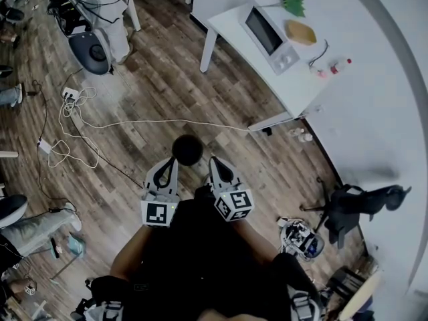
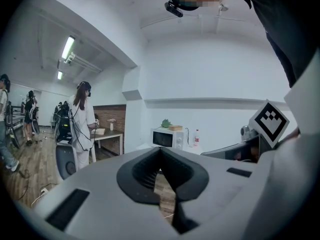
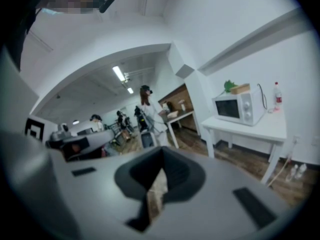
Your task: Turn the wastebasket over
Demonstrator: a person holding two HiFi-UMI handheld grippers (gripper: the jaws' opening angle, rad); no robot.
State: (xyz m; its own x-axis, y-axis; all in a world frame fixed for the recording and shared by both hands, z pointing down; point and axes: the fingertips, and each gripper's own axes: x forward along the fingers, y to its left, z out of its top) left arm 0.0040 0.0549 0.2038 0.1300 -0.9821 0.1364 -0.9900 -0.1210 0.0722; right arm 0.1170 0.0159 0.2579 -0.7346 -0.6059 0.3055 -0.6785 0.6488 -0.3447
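The wastebasket [image 1: 187, 150] shows in the head view as a black round shape on the wooden floor, seen from straight above; I cannot tell which way up it stands. My left gripper [image 1: 170, 162] and right gripper [image 1: 215, 161] are held side by side close to the body, their tips just short of the basket on either side and not touching it. The left gripper [image 2: 162, 170] and the right gripper [image 3: 159, 178] are both shut with nothing between the jaws. Neither gripper view shows the basket.
A white table [image 1: 301, 89] with a microwave [image 1: 267, 35] stands at the far right by the wall. Cables [image 1: 73, 112] trail across the floor at the left. A person in white [image 2: 82, 119] stands by a desk, and a black stand [image 1: 354, 206] sits at the right.
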